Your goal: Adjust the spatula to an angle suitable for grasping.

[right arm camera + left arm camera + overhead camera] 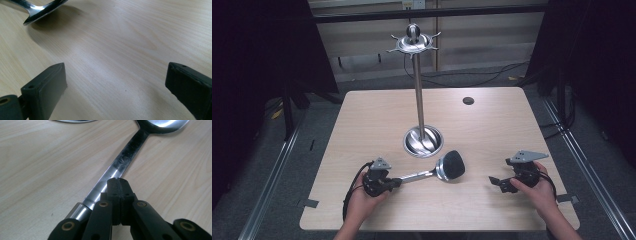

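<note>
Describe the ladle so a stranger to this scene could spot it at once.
Start at the tall metal stand rising from its round base in the middle of the wooden table. Just in front of that base lies the ladle, its handle running toward the left claw. It is the one long-handled steel utensil, with a round bowl.

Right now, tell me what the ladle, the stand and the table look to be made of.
Ladle: polished metal, likely stainless steel; its handle gives mirror-like reflections with fine scratches in the left gripper view.
Stand: the same shiny metal look, with bright highlights on pole and base.
Table: pale wood or wood-look laminate, matte, with visible grain lines.
</note>
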